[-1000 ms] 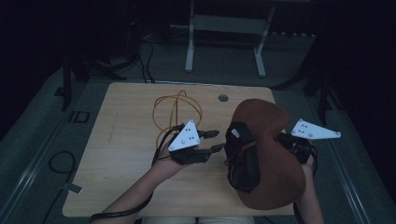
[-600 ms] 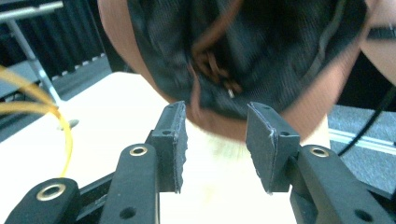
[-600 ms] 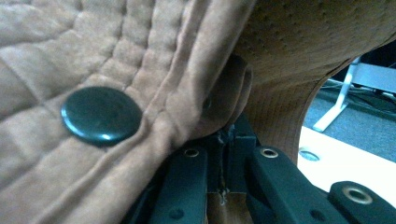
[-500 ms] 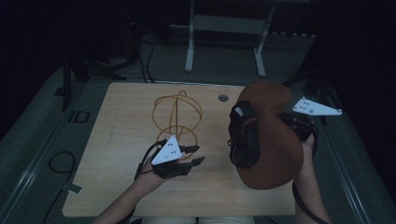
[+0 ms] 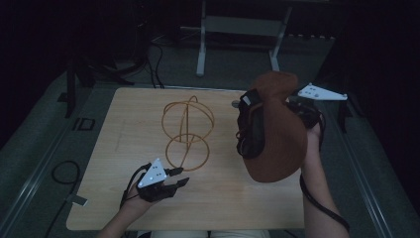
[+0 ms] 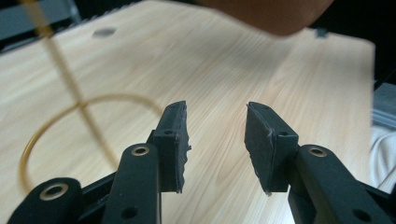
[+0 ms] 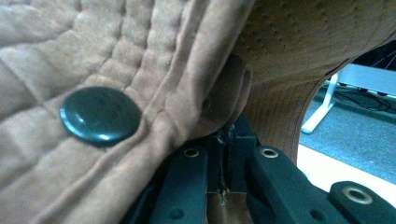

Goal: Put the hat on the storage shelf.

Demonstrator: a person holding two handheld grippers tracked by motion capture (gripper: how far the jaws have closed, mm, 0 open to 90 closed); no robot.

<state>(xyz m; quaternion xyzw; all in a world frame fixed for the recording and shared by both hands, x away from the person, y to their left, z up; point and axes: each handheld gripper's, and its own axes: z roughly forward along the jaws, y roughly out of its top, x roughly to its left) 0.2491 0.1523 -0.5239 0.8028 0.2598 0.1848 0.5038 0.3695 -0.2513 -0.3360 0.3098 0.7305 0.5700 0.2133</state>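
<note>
- The right claw [image 5: 297,111] is held up above the far right part of the table [image 5: 129,114], its grey three-cornered plate uppermost and pointing off past the table's right edge.
- Its jaws are pressed together on a fold of the brown hat [image 5: 275,134]; in the right gripper view the pads meet on the fabric edge, with a dark round button [image 7: 100,115] on the quilted cloth just up and left of the jaws.
- The hat hangs from that claw, clear of the table: its dark lining and strap face left, and its rounded brown side droops below and nearer the person than the claw.
- The right forearm rises from the bottom right of the high view, the wrist bent so the hand sits behind the hat, a cable looped along the arm.
- The left claw [image 5: 179,181] lies low over the near left part of the table, the hand [image 5: 133,201] under and behind it, palm side down, forearm coming in from the bottom edge.
- Its jaws stand apart with nothing between them (bare wood shows through the gap in the left gripper view) and point rightward across the table.
- A gold wire stand [image 5: 188,131] of crossed hoops on a round base ring stands just beyond the left claw; in the left gripper view the base ring lies ahead and left of the jaws, not touching them.
- The hat is well to the right of the left claw and higher up, its lower edge showing at the top of the left gripper view.
</note>
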